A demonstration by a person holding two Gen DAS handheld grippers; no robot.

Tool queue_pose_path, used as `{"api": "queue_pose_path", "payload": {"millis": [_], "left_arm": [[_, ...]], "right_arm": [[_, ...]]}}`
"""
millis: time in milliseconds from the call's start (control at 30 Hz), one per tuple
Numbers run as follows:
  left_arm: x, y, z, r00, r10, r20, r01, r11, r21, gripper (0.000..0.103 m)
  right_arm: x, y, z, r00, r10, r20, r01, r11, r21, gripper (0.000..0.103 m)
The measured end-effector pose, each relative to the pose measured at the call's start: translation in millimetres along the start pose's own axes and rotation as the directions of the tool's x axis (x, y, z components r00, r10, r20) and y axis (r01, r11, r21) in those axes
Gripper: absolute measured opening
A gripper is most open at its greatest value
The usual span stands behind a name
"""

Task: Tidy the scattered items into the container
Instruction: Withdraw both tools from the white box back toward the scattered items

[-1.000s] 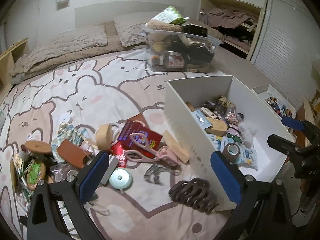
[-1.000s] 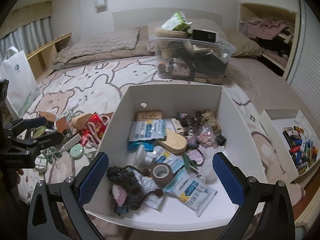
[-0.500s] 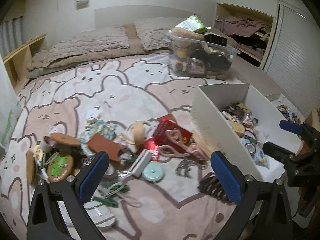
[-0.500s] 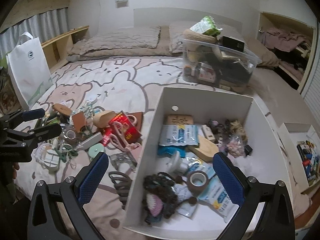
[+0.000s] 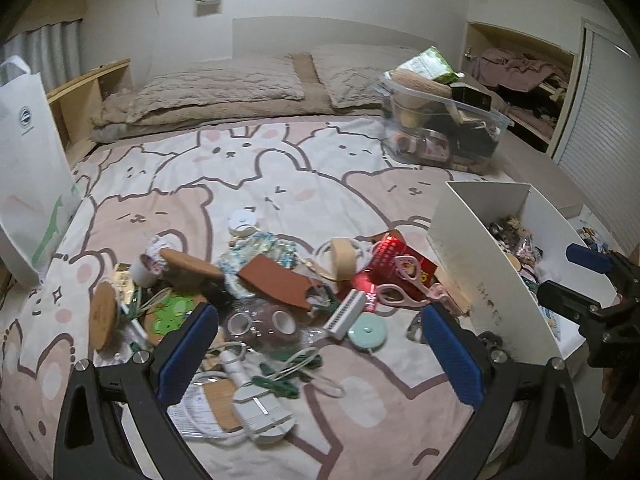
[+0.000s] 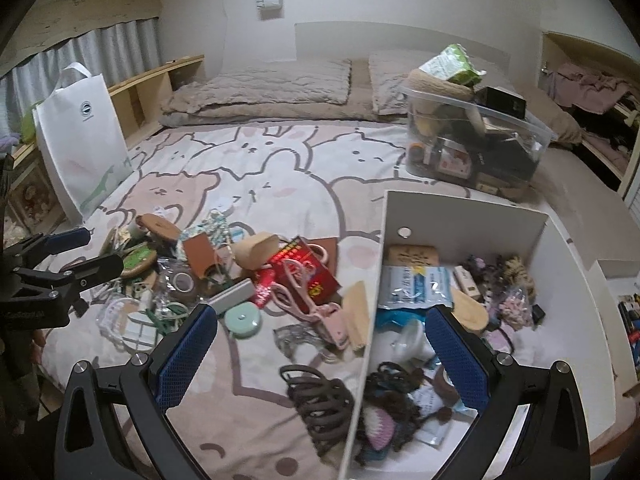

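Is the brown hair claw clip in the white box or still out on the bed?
Out: the brown claw clip lies on the bedspread, beside the white box.

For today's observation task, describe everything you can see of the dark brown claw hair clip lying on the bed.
The dark brown claw hair clip looks like glossy plastic, with two rows of long curved teeth that interlock, so it appears closed. It lies on its side on the pink patterned bedspread, right beside the outer wall of the white container, apparently touching it or nearly so. Neither gripper holds it. In the left wrist view it is mostly hidden.
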State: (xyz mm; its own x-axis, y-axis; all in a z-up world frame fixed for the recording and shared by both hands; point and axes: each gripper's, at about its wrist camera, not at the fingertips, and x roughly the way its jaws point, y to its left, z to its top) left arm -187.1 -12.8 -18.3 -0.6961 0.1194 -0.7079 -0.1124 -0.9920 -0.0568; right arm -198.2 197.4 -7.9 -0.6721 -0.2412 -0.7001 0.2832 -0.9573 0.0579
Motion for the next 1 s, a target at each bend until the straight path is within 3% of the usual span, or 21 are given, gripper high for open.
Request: {"api": "queue_pose_path", "payload": {"millis": [733, 1000], "left_arm": [[-24, 56, -19, 0.998, 0.059, 0.016, -0.058, 0.997, -0.05, 0.102], [-32, 77, -26, 0.998, 0.067, 0.021, -0.066, 0.995, -0.076, 0.102]], "right_arm": [[10, 56, 4, 0.998, 0.069, 0.012, -0.069, 0.997, -0.034, 0.103], [10, 59, 4, 0.997, 0.075, 0.021, -0.074, 0.996, -0.045, 0.103]]}}
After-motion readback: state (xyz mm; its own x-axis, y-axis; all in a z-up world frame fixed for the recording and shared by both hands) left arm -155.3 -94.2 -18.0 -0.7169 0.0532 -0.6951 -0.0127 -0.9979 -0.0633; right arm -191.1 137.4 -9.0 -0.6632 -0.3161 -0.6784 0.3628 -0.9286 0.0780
